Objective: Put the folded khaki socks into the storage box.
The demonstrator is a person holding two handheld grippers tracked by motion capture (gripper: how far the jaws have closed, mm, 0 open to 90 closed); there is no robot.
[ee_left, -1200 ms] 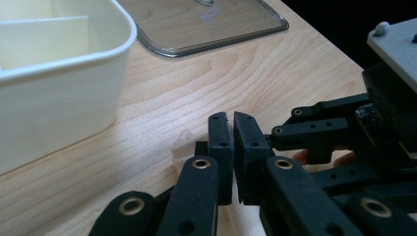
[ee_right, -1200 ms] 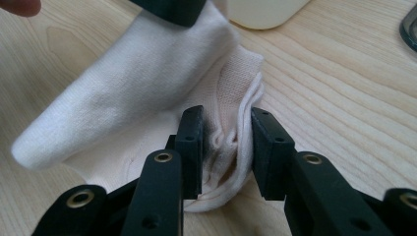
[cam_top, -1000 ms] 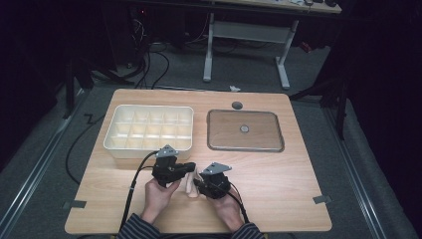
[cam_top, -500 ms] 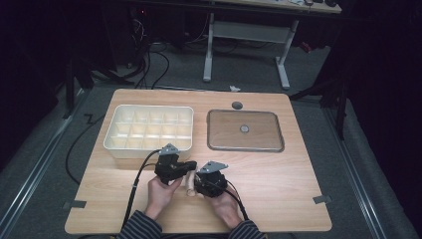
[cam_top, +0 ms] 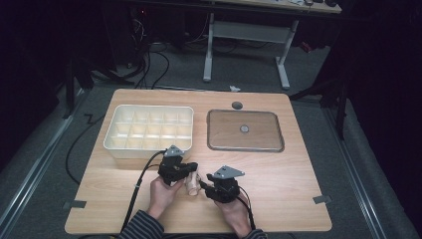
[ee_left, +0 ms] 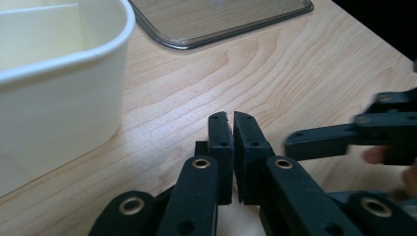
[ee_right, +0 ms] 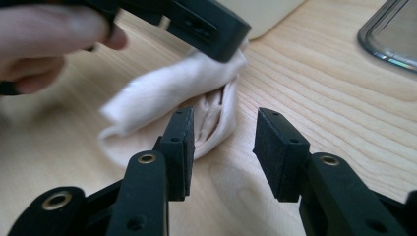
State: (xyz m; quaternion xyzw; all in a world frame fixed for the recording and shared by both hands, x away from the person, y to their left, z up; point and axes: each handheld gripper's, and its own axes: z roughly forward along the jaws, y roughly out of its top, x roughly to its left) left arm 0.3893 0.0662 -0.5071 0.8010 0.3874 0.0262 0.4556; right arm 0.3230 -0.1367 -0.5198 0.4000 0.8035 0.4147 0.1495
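Observation:
A pale pink cloth [ee_right: 162, 93] lies crumpled on the wooden table [cam_top: 278, 189] near its front edge, between my two grippers. My left gripper [ee_left: 232, 118] has its jaws pressed together. In the right gripper view it [ee_right: 206, 24] sits on the cloth's far end, which rises up to its tips. My right gripper [ee_right: 223, 118] faces the cloth from the other side. Its jaws have just been opening and stand apart, with bare table between the pads and the cloth just beyond the left one. From above, the cloth [cam_top: 191, 183] spans the gap between left gripper [cam_top: 189, 174] and right gripper [cam_top: 205, 187].
A cream tray with several compartments [cam_top: 115, 144] stands behind the left hand, close to the left gripper [ee_left: 59, 88]. A clear flat lid with a round knob [cam_top: 245, 130] lies at the back right. A small dark disc [cam_top: 237, 105] sits near the far edge.
My right gripper has drawn back a little to the right, and its jaws stand wider apart. The left gripper and the cloth have kept their place.

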